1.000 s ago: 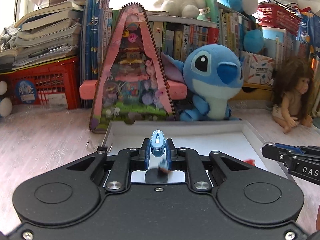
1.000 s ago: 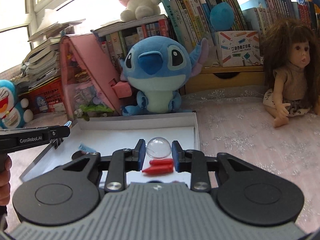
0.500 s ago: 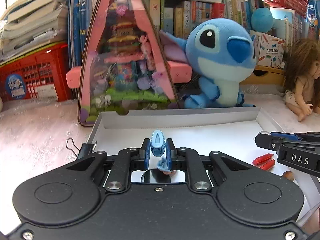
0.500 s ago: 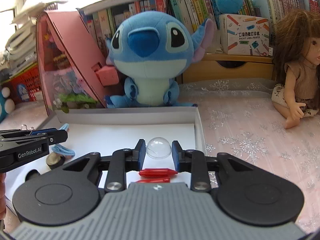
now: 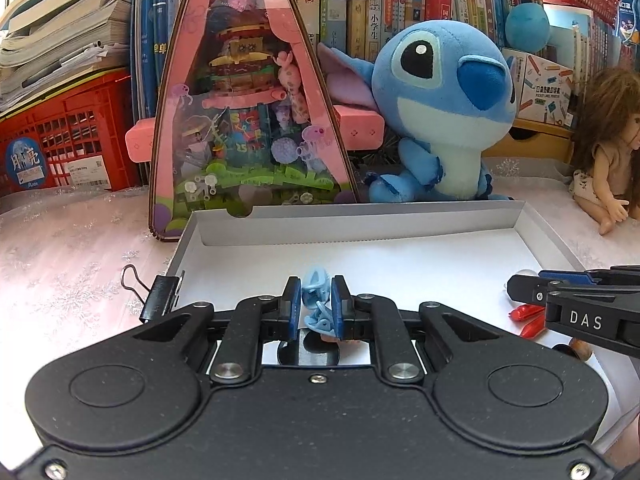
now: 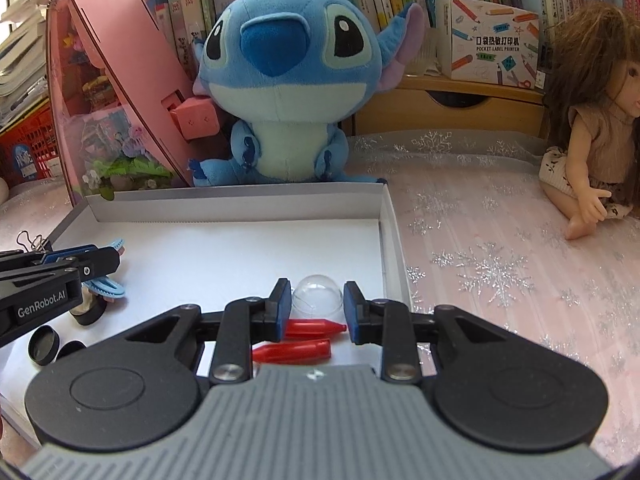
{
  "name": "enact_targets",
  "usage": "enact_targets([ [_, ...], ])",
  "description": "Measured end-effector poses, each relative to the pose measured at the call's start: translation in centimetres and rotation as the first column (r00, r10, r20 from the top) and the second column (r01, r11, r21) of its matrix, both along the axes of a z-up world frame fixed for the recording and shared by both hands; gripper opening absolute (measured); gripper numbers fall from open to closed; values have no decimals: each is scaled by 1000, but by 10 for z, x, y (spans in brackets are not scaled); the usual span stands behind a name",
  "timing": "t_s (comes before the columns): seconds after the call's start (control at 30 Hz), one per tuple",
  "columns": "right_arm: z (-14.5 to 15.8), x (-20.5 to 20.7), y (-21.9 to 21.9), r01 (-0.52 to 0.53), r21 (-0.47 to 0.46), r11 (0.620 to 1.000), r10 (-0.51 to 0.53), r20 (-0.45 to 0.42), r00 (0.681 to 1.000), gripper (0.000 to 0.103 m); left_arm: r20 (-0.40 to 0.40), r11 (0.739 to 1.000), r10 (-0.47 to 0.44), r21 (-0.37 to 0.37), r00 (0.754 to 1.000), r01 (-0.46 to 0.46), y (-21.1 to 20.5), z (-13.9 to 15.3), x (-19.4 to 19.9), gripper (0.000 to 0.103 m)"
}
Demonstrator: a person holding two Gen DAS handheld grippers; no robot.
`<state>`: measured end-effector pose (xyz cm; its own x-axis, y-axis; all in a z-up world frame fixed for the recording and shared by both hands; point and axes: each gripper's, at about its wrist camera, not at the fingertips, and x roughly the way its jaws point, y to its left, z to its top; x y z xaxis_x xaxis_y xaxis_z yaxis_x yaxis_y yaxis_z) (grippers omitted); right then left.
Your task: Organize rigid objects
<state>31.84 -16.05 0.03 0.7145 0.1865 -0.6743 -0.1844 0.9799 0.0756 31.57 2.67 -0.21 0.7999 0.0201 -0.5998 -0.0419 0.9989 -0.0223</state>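
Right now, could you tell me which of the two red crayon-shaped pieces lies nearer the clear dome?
The farther red piece, directly beneath the clear dome in the right gripper; the other lies closer to the camera.

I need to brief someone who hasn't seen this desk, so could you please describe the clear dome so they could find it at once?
Start at the shallow white box lying in front of the big blue plush. Near its right wall, the right gripper is closed on the clear dome. It is the only see-through, rounded piece there; just behind it lie two red crayon-shaped pieces, which are opaque and pointed.

Both tilted downward, the left gripper [image 5: 316, 304] is clamped tight while the right gripper [image 6: 317, 308] grips with jaws slightly apart.
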Motion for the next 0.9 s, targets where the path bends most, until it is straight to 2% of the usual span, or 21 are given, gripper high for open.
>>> enact_targets([
  [0.3,0,0,1,-3,-10,1000,3,0,1000,34,-6,1000,0,-9,1000,0,1,-1,1,16],
  [0.4,0,1,2,-3,-14,1000,3,2,1000,34,-11,1000,7,-13,1000,-7,2,-1,2,19],
  [0.5,0,0,3,-4,-16,1000,4,4,1000,38,-19,1000,11,-15,1000,-12,2,-1,3,21],
  [0.53,0,0,2,-4,-16,1000,4,6,1000,43,-23,1000,16,-19,1000,-16,2,-1,3,21],
  [0.57,1,0,3,-5,-16,1000,5,7,1000,53,-28,1000,23,-20,999,-24,3,-1,3,27],
  [0.6,1,0,2,-7,-14,1000,7,8,1000,55,-31,999,29,-21,999,-29,3,0,3,34],
  [0.7,3,-1,1,-8,-5,1000,9,16,1000,63,-17,999,37,-18,999,-38,3,3,-1,48],
  [0.9,11,-10,-2,-7,25,1000,6,47,999,76,4,999,32,19,999,-32,0,13,-11,63],
])
